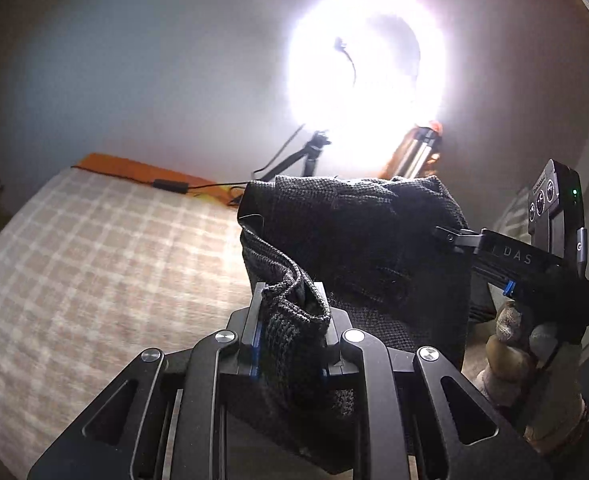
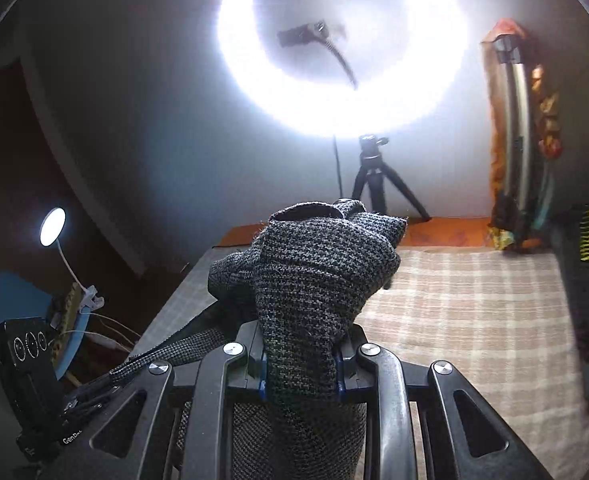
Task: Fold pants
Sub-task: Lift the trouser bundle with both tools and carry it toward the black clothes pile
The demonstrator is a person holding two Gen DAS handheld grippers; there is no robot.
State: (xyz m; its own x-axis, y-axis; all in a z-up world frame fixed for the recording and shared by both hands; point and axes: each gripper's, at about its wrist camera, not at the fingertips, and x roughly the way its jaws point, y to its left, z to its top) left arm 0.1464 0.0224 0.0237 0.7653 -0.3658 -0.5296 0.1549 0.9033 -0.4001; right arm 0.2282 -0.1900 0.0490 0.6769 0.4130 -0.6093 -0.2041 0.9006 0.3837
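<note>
Left wrist view shows the pants (image 1: 358,240), dark grey woven cloth, lifted off the bed (image 1: 94,260) and hanging bunched between the 2 tongs. The left tongs (image 1: 290,316) are clenched on a thick folded edge of the pants, which rises between the fingers. The right tongs (image 1: 450,236) come in from the right side and bite the far edge of the same cloth, with a gloved hand (image 1: 534,344) on their handle.

Right wrist view has the right tongs (image 2: 300,360) clamped on a wad of the pants (image 2: 318,280) that bulges up above the fingers; a strip of the cloth trails to the left.

Below lies the bed with a checked cover (image 2: 474,320). At its far end a ring light (image 2: 342,48) glares above a small tripod (image 2: 374,180). A small lamp (image 2: 52,226) glows at the left.
</note>
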